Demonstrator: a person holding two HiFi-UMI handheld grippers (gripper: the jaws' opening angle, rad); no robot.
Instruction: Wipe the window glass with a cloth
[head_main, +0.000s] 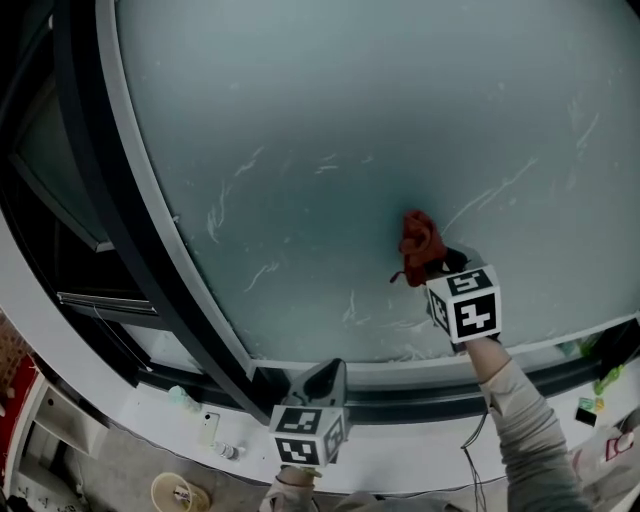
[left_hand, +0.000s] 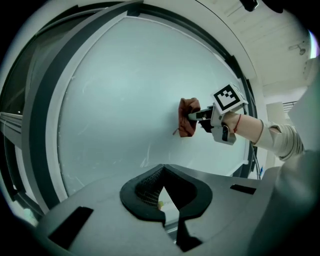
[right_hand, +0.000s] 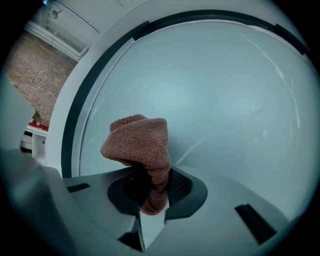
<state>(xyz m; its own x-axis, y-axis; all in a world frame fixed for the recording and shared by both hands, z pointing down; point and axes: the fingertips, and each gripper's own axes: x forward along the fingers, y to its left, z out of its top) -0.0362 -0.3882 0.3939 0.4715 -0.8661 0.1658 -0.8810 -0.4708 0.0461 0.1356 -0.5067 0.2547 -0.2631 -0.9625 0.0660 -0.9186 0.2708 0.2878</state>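
Evidently unfinished: right tool (head_main: 441, 264) clamped on red cloth (head_main: 419, 243), apparently touching glass (head_main: 300, 110), white streaks (head_main: 232, 190) yet to clear; left tool (head_main: 326, 374) closed, empty.

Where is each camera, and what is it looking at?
Head view: on the person's head, facing the window glass; shows the left gripper, the right gripper and a sleeve.
Left gripper view: rides the left gripper, looks along its shut, empty jaws at the glass; right gripper and sleeve show.
Right gripper view: rides the right gripper, faces the glass; its jaws grip the cloth.
All three share the glass and cloth.
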